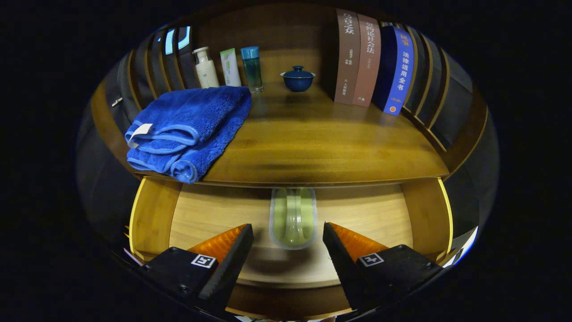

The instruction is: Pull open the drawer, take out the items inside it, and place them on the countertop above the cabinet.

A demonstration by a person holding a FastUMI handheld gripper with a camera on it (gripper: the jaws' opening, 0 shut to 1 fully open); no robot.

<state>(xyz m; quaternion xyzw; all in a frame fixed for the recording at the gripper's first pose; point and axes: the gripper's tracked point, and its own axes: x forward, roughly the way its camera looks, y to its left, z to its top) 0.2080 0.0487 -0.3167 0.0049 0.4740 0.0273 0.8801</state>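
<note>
Fingers (288,250) hang spread over the open drawer (214,214), flanking a pale green bottle (293,219) lying near its back edge, seemingly lined up for grasping.

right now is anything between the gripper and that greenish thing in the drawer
Nothing visible. The gripper is open, and the greenish translucent item lies on the open drawer's floor just ahead, in line with the gap. Its far end sits under the countertop edge.

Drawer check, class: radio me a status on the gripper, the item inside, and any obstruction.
Gripper open, fingers either side of the pale green bottle, not touching. Bottle lies in the open drawer, partly under the countertop. Blue towel overhangs the countertop's edge, aside.
</note>
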